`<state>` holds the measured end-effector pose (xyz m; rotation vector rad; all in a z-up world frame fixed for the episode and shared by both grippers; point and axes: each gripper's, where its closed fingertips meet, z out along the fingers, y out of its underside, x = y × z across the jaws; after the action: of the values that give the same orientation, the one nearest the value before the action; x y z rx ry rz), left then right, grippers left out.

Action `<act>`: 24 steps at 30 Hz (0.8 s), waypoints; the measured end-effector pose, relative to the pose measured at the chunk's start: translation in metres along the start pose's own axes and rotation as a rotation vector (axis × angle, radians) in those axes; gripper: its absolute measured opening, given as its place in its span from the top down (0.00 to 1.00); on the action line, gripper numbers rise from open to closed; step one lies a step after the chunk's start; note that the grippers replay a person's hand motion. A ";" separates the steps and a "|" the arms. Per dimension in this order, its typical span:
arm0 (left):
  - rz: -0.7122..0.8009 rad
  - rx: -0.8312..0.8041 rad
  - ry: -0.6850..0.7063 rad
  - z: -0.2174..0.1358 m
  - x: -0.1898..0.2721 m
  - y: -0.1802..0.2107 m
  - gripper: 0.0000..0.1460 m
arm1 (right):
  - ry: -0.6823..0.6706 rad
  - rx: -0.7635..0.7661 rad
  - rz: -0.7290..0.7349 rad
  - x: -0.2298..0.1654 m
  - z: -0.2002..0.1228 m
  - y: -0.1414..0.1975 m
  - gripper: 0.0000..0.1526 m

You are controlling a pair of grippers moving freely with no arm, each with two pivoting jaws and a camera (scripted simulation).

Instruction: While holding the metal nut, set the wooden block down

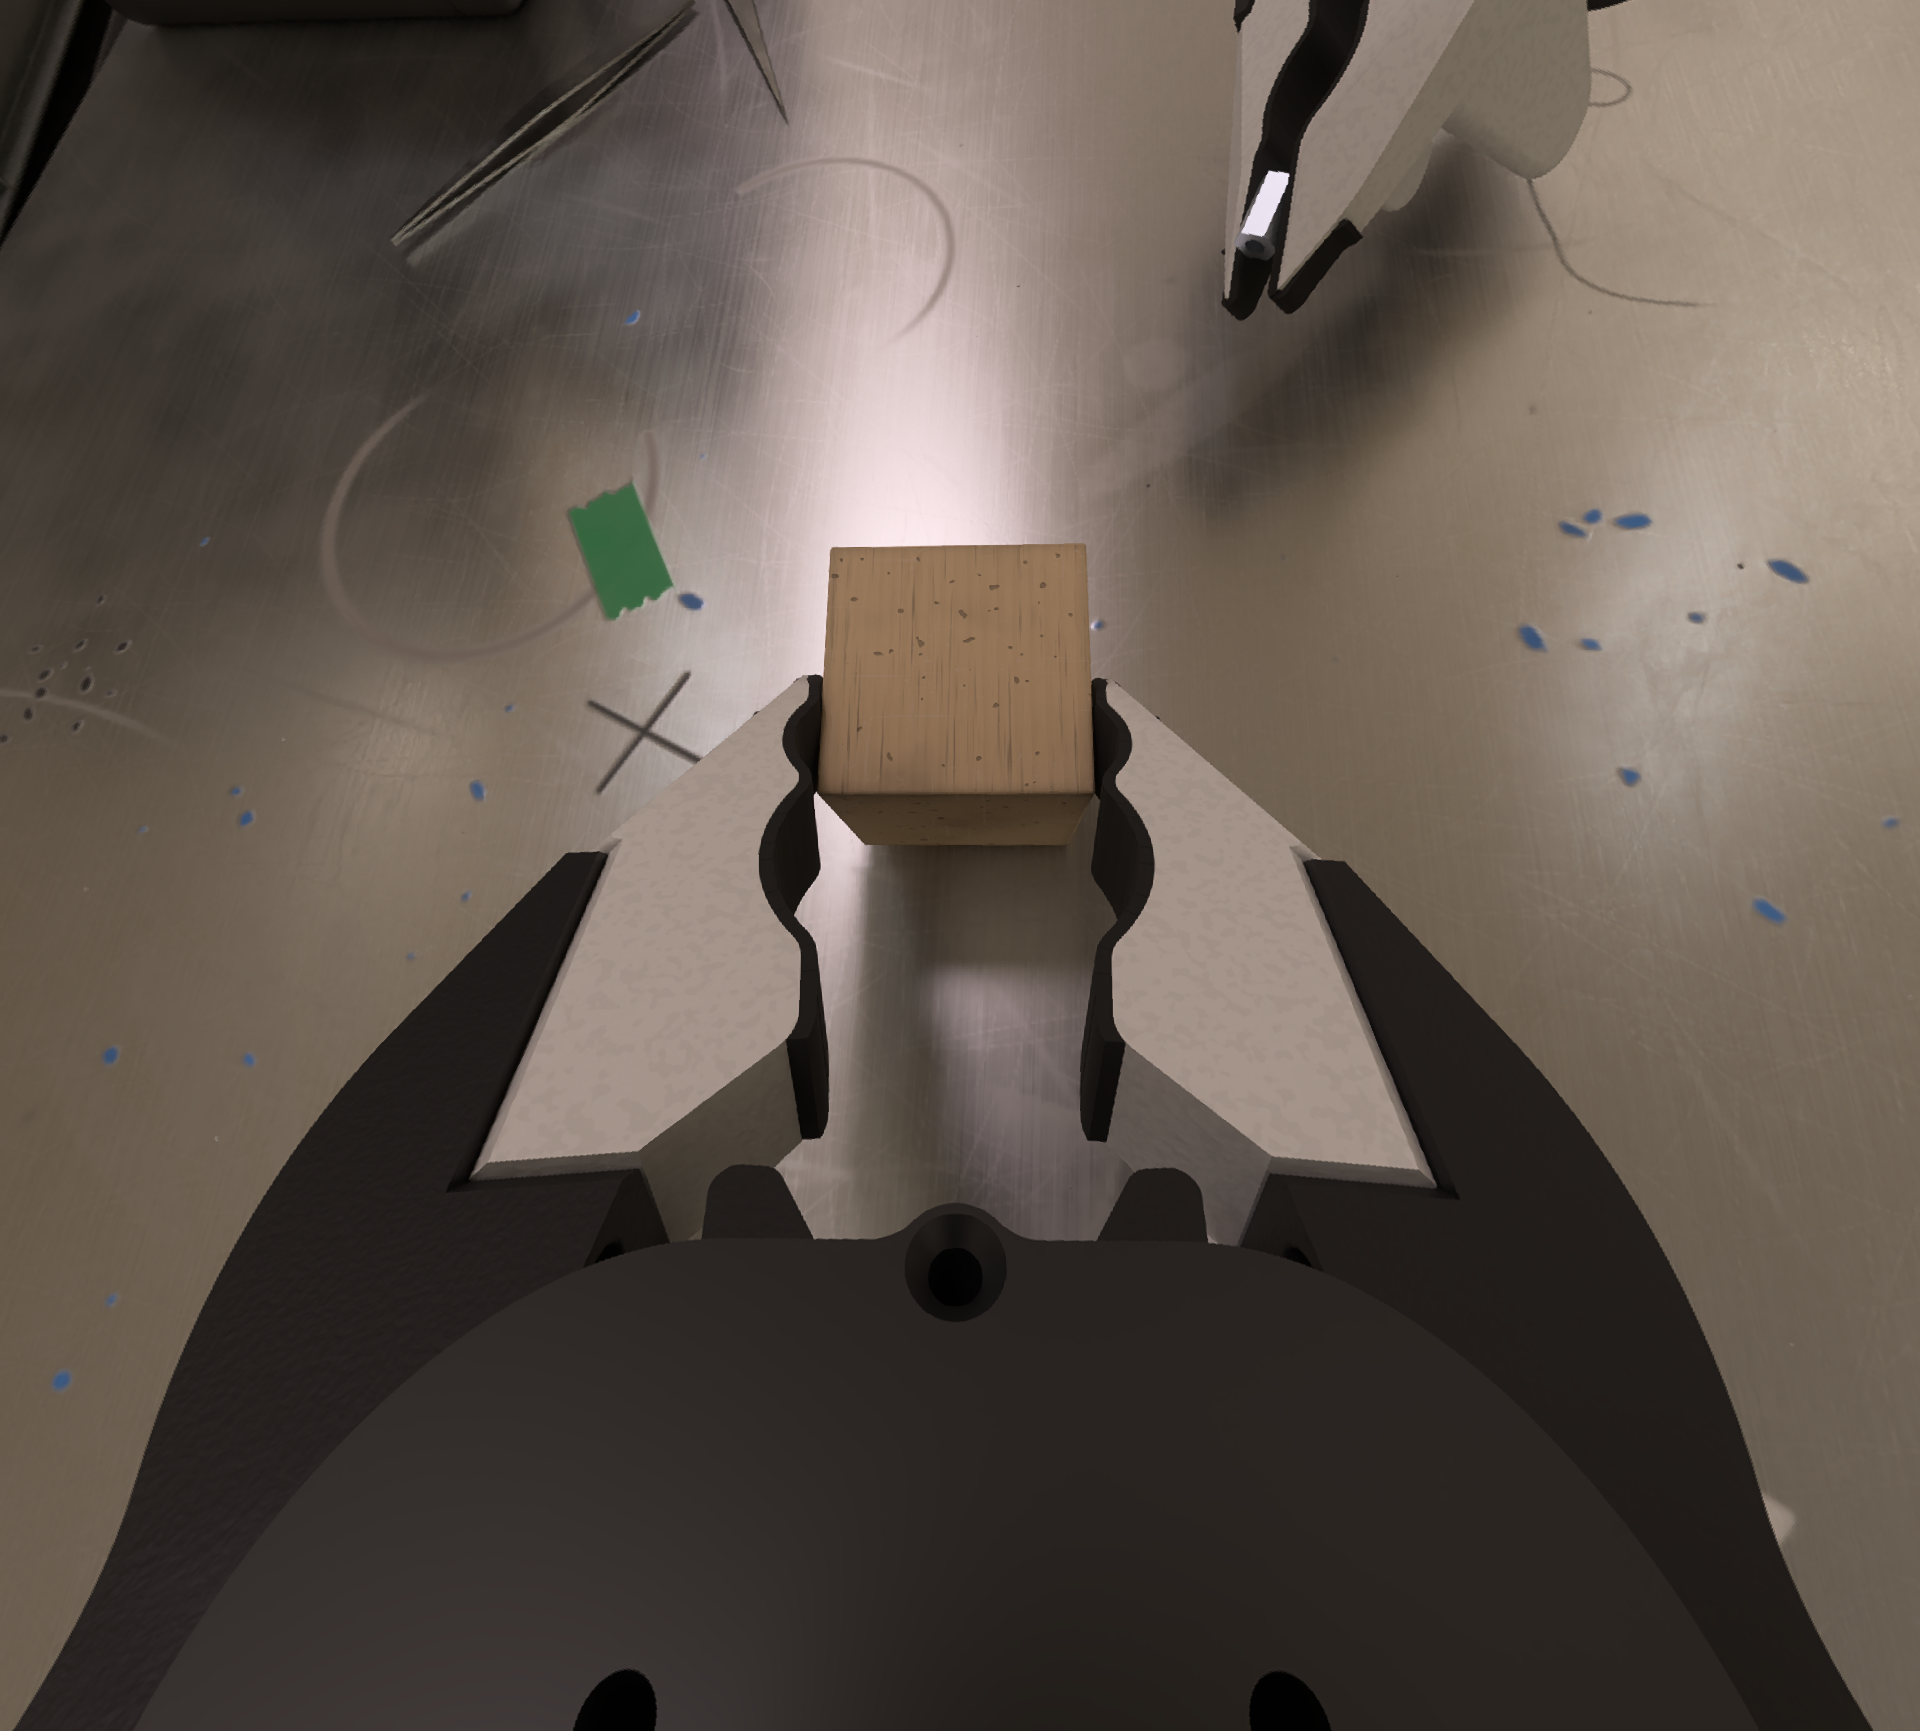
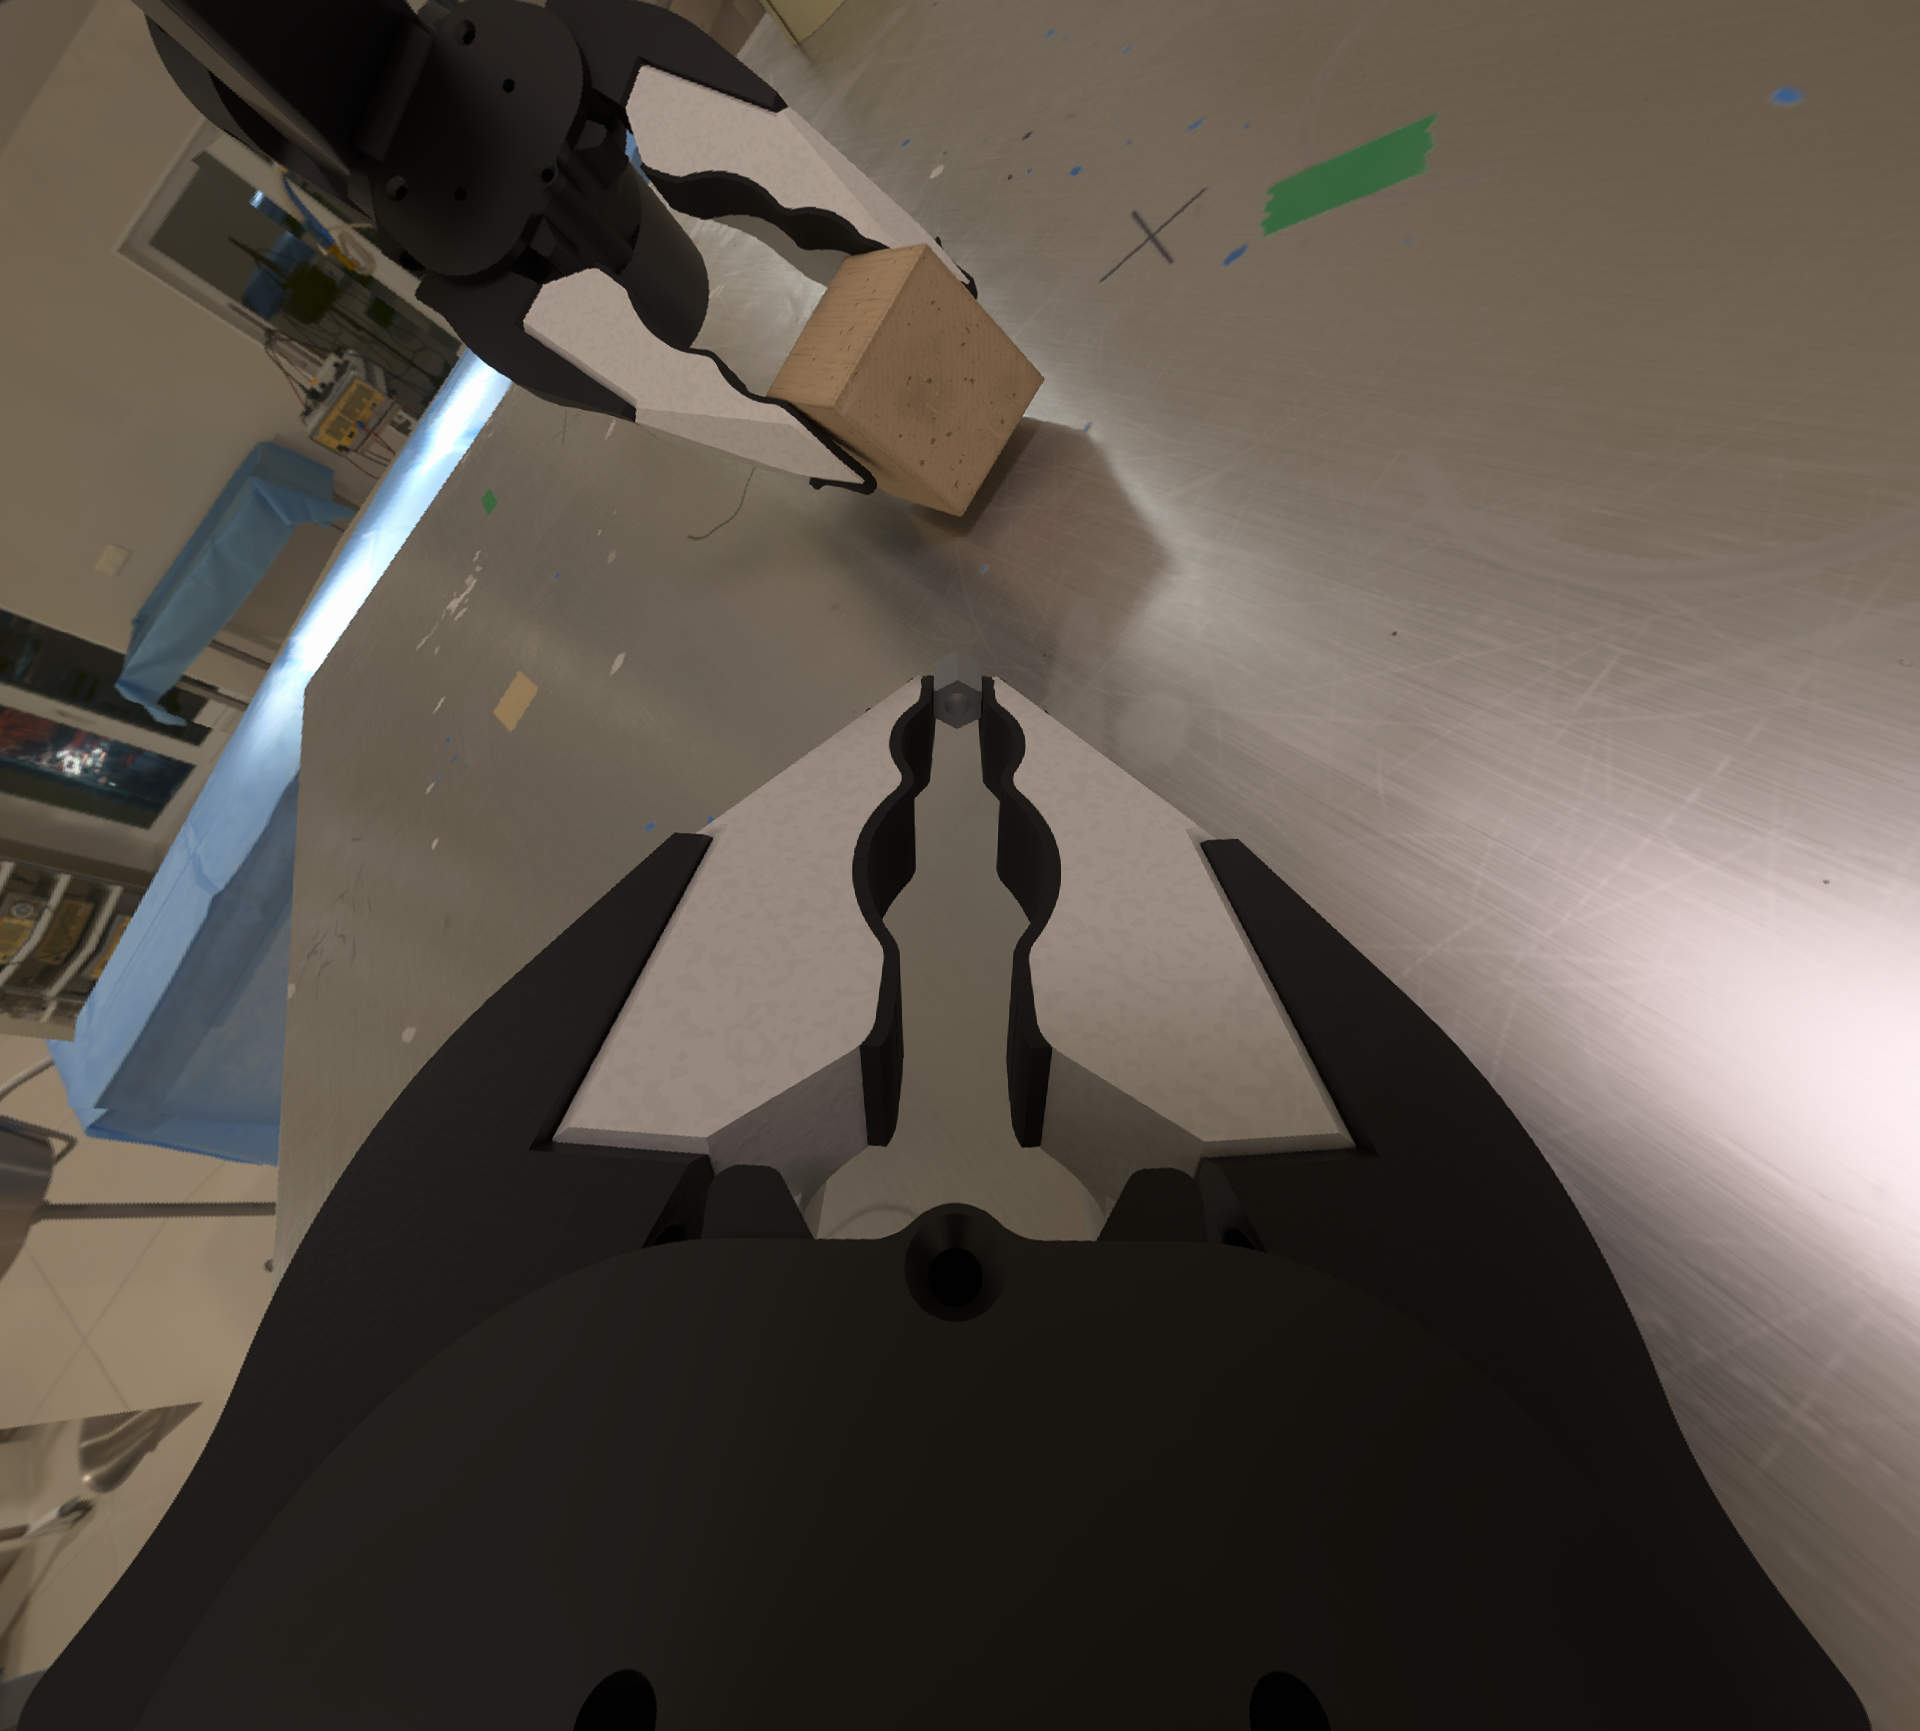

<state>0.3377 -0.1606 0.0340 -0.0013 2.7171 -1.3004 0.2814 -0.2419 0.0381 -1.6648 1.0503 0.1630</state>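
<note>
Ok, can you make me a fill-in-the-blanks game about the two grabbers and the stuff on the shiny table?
1. The left gripper is holding a block made of ____.
2. The right gripper pinches a tiny metal ____ at its fingertips.
3. The torn piece of tape stuck on the table is coloured ____.
4. Between the tape and the block, a dark mark on the table has the shape of the letter ____.

Missing words: wood; nut; green; X

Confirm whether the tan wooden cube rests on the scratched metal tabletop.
Cannot tell. The right wrist view shows the tan wooden cube tilted, one corner near the metal tabletop; neither contact nor gap shows plainly.
</note>
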 end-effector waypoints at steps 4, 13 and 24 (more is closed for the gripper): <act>0.001 0.000 -0.002 0.000 0.000 0.000 0.65 | -0.006 0.000 0.008 0.000 0.000 0.000 0.95; 0.000 0.002 -0.007 0.001 0.000 0.000 0.65 | -0.010 0.001 0.016 0.000 0.001 0.000 0.95; -0.003 0.005 -0.010 0.001 0.000 0.000 0.65 | -0.009 0.000 0.014 0.000 0.001 0.000 0.95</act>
<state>0.3379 -0.1611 0.0334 -0.0113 2.7072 -1.3041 0.2820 -0.2406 0.0381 -1.6554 1.0556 0.1790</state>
